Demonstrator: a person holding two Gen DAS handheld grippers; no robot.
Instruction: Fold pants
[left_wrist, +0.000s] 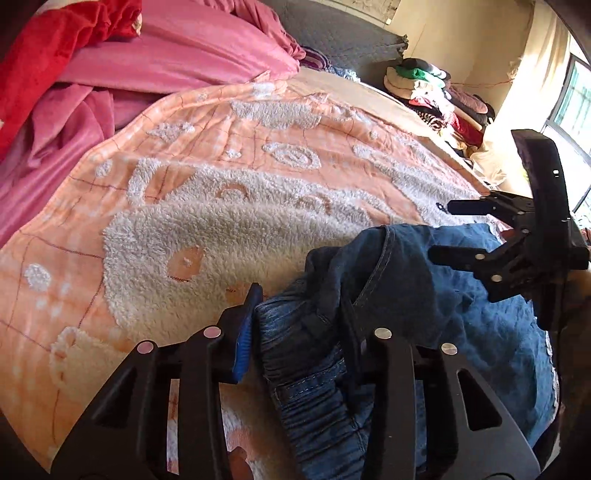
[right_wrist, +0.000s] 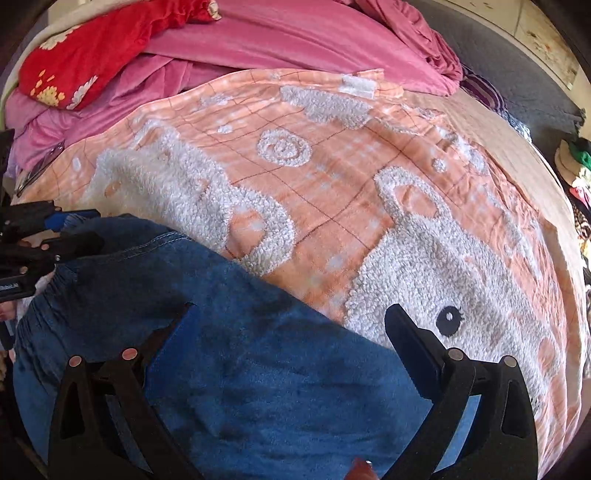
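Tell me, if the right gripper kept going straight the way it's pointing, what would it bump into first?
Probably the blue pants. The right gripper is open above them, its fingers spread wide, and the denim fills the space just ahead. Beyond lies the orange blanket. Depth is hard to judge.

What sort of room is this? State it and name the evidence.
Most likely a bedroom: an orange fleece blanket with white fluffy patterns spread over a bed, rumpled pink bedding beyond it, and stacked folded clothes by the wall.
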